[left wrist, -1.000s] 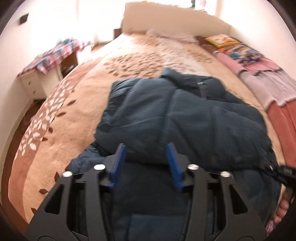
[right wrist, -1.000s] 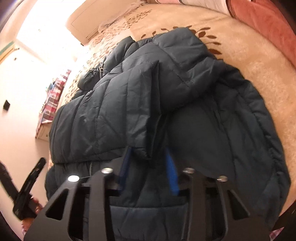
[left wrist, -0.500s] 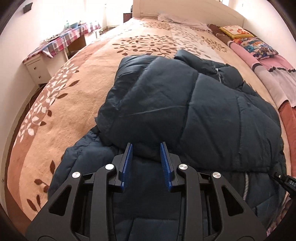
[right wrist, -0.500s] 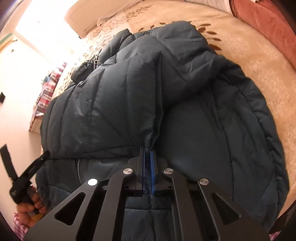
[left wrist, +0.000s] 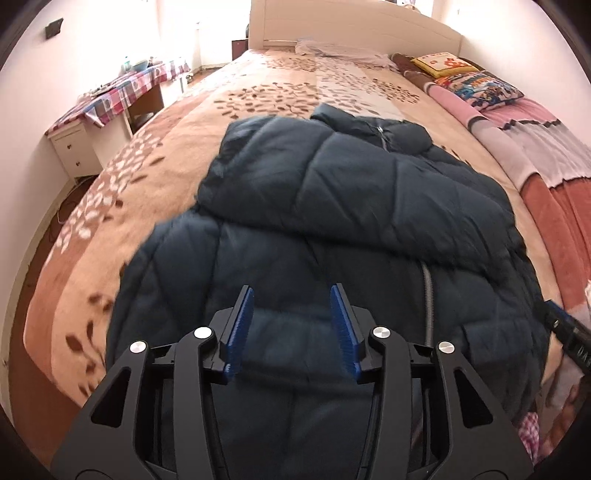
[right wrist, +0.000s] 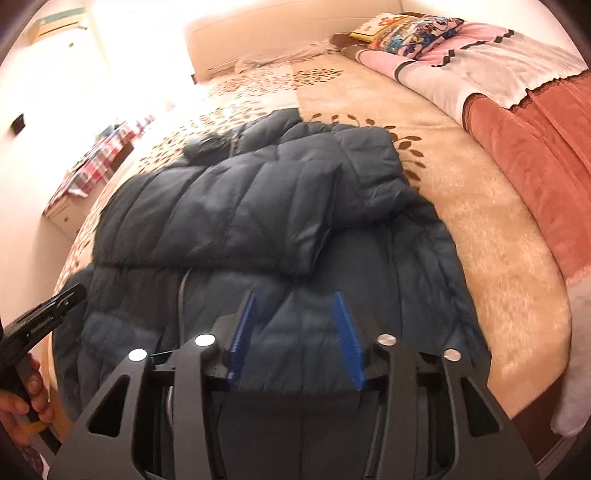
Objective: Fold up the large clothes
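A dark blue puffer jacket (left wrist: 351, 206) lies on the bed, its sleeves folded across the chest and the zipper showing near the hem. It also shows in the right wrist view (right wrist: 258, 221). My left gripper (left wrist: 291, 310) is open and empty, hovering above the lower hem part of the jacket. My right gripper (right wrist: 295, 314) is open and empty, above the jacket's lower right part. The left gripper's body shows at the left edge of the right wrist view (right wrist: 40, 317), held by a hand.
The bed has a beige leaf-patterned blanket (left wrist: 147, 177). Folded pink and red blankets (left wrist: 546, 155) and pillows (left wrist: 476, 85) lie along the right side. A white nightstand with a checked cloth (left wrist: 99, 107) stands at the left. The headboard (left wrist: 351, 26) is at the far end.
Both grippers have pulled back and up from the folded sleeves. The right gripper, shut on the sleeve edge half a second ago, has opened and let go. The left jaws have widened.
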Motion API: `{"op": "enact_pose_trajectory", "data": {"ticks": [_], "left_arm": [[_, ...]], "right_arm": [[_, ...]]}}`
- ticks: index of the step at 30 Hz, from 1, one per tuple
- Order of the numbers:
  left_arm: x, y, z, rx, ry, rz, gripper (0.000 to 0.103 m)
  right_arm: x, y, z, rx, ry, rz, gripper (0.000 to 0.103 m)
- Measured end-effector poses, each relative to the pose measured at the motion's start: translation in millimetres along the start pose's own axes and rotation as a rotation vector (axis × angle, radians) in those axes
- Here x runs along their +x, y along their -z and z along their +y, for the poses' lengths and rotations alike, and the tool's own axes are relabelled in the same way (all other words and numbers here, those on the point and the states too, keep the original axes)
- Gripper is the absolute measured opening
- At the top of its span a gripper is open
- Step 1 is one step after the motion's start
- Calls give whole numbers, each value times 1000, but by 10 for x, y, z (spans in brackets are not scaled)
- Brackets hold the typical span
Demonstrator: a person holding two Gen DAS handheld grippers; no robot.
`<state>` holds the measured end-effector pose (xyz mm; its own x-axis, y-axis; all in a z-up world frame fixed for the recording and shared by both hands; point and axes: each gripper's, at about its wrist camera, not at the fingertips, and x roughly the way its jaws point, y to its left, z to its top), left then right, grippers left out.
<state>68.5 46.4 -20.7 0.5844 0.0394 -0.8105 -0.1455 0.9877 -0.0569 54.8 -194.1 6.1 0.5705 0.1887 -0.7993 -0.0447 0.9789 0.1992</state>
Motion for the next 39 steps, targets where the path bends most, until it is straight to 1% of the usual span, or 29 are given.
{"op": "enact_pose_trajectory", "data": {"ticks": [2, 5, 8, 11, 14, 15, 17, 21, 24, 27, 28, 29, 30, 33, 36, 39], "left_arm": [[-51, 147, -17, -2, 11, 20, 44], [-104, 370, -6, -9, 17, 50, 44], [-118, 552, -2, -8, 21, 78, 44], [-105, 717, 1, -13, 26, 108, 44], [-75, 853, 15, -33, 49, 150, 44], [-75, 876, 31, -40, 53, 156, 44], [-99, 896, 77, -59, 60, 152, 44], [-157, 947, 124, -72, 68, 140, 53], [-193, 970, 132, -67, 85, 137, 56], [-253, 996, 182, -67, 102, 129, 58], [-278, 1010, 208, -68, 108, 125, 60], [-288, 1011, 232, -70, 110, 122, 62], [-303, 1020, 263, -74, 113, 120, 63], [-343, 1051, 367, -93, 116, 121, 65], [-367, 1084, 499, -128, 123, 125, 65], [-404, 1070, 635, -145, 135, 109, 65]], "right_arm": [[-36, 147, 95, -28, -9, 21, 46], [-22, 396, 225, -71, -27, 78, 46], [8, 588, 319, -106, -26, 124, 46], [52, 682, 377, -126, -16, 166, 46], [31, 729, 413, -133, -12, 174, 47], [12, 745, 429, -137, -7, 173, 52], [-28, 771, 445, -139, 1, 166, 60], [-113, 801, 479, -141, 18, 155, 61], [-177, 827, 520, -147, 27, 153, 64], [-248, 872, 628, -168, 23, 153, 64], [-265, 888, 658, -174, 21, 155, 65], [-286, 906, 698, -182, 19, 157, 70], [-309, 928, 737, -188, 13, 156, 72], [-375, 974, 861, -206, -6, 157, 73], [-395, 1011, 982, -227, -37, 174, 76], [-385, 1051, 1081, -258, -70, 201, 77]]}}
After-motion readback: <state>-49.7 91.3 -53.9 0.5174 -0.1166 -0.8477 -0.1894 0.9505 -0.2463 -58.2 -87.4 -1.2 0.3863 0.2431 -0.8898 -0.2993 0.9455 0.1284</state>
